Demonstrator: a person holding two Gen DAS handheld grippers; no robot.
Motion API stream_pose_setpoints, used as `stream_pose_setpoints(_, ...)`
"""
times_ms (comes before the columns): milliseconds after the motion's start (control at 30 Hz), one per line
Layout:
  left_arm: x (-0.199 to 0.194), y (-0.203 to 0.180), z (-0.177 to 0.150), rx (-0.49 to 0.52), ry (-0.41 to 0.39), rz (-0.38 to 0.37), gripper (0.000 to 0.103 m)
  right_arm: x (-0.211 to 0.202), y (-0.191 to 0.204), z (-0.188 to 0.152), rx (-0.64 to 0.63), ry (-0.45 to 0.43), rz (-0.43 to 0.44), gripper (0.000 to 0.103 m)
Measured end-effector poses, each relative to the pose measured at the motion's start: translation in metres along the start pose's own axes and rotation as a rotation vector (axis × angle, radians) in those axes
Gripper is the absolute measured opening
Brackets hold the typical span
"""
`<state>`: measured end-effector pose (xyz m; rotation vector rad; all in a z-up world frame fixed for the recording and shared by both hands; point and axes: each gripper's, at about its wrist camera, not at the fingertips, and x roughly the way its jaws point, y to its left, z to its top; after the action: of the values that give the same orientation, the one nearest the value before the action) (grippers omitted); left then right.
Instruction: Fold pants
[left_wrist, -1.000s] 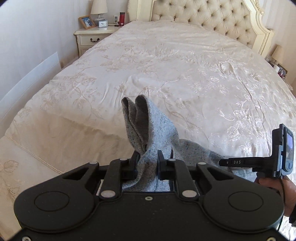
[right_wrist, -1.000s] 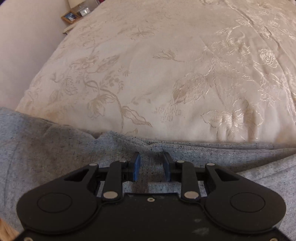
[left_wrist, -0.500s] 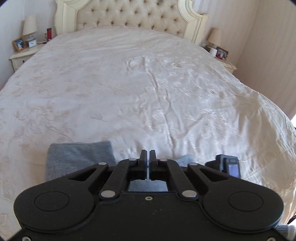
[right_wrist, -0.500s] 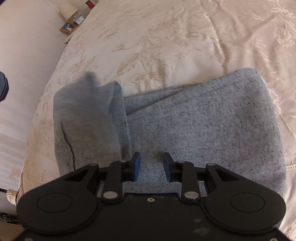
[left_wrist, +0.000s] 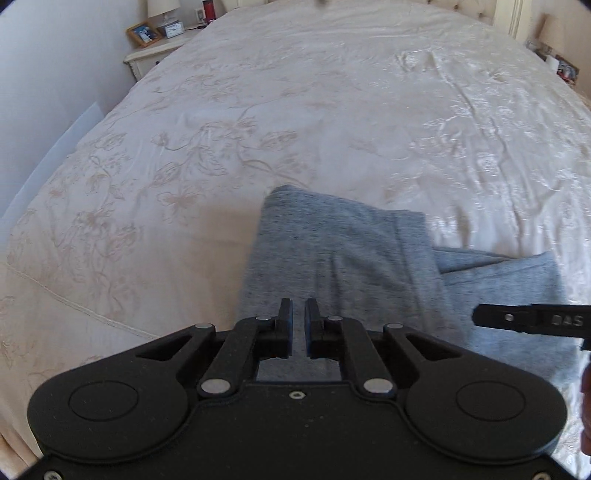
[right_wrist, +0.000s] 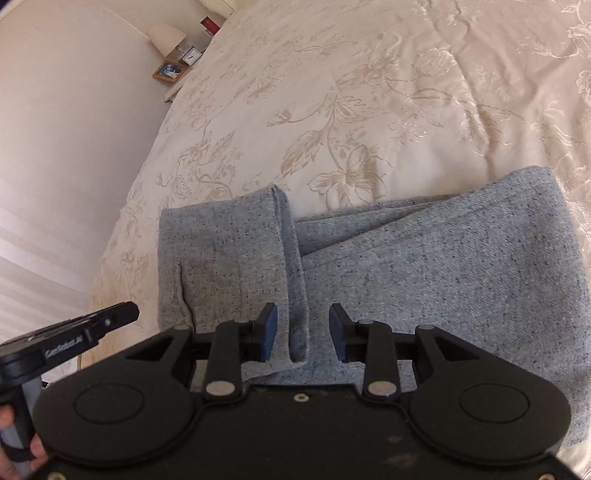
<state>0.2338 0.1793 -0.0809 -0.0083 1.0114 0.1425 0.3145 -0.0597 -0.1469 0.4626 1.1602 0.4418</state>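
Note:
The grey speckled pants (left_wrist: 332, 251) lie folded flat on the cream floral bedspread (left_wrist: 221, 147), near its front edge. In the right wrist view, a hemmed end (right_wrist: 221, 258) is laid over the wider part of the pants (right_wrist: 443, 266). My left gripper (left_wrist: 298, 314) hovers just above the near side of the pants. It is all but shut, with a thin gap and nothing held. My right gripper (right_wrist: 303, 332) is open above the hem's folded edge and grips nothing. Part of the right tool (left_wrist: 532, 320) shows at the right edge of the left wrist view.
A nightstand (left_wrist: 155, 51) with a lamp, a picture frame (right_wrist: 169, 71) and a clock stands at the bed's far left corner. A pale wall (right_wrist: 74, 147) runs along the left side. The bedspread's hem (left_wrist: 74, 306) drops off at front left. A hand (right_wrist: 14, 439) holds the left tool.
A second ago my left gripper held a raised bunch of the pants. It has laid that end over and let go. The right gripper stayed open and drew back above the fold.

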Motion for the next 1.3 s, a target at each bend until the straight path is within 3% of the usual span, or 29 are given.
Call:
stream_pose_setpoints(167,0.033,0.007,0.018,0.049,-0.021,-0.035,0.014,0.019,0.020,0.002,-0.041,-0.020,-0.042,0.037)
stream_pose_setpoints(233,0.058,0.002,0.023,0.087,0.017,-0.032,0.021,0.029,0.026,0.003,-0.056,-0.015,-0.061,0.038)
stream_pose_setpoints(367,0.098,0.002,0.018,0.139,0.113,-0.006,0.021,0.050,0.035,0.002,-0.086,0.020,-0.096,0.039)
stream_pose_setpoints(633,0.099,0.022,0.011,0.131,0.102,-0.126,0.021,0.077,0.031,0.006,-0.062,0.024,-0.124,0.041)
stream_pose_setpoints(800,0.101,0.031,0.012,0.088,0.105,-0.162,0.021,0.084,0.020,0.010,0.013,0.028,-0.067,0.046)
stream_pose_setpoints(900,0.096,0.028,0.011,0.096,0.092,-0.158,0.021,0.087,0.020,0.008,0.019,0.064,0.042,0.040)
stream_pose_setpoints(933,0.092,0.031,0.012,0.087,0.083,-0.160,0.021,0.085,0.028,0.008,-0.020,0.068,0.037,0.030)
stream_pose_setpoints(1000,0.076,0.039,0.012,0.039,0.051,-0.171,0.019,0.079,0.041,0.009,-0.081,0.063,0.019,0.022)
stream_pose_setpoints(1133,0.030,0.052,-0.007,-0.034,-0.018,-0.173,0.018,0.056,0.054,0.017,-0.051,0.032,0.048,0.017)
stream_pose_setpoints(1300,-0.030,0.029,-0.052,0.038,-0.100,-0.254,0.018,0.029,0.080,0.030,-0.094,0.014,0.065,0.017)
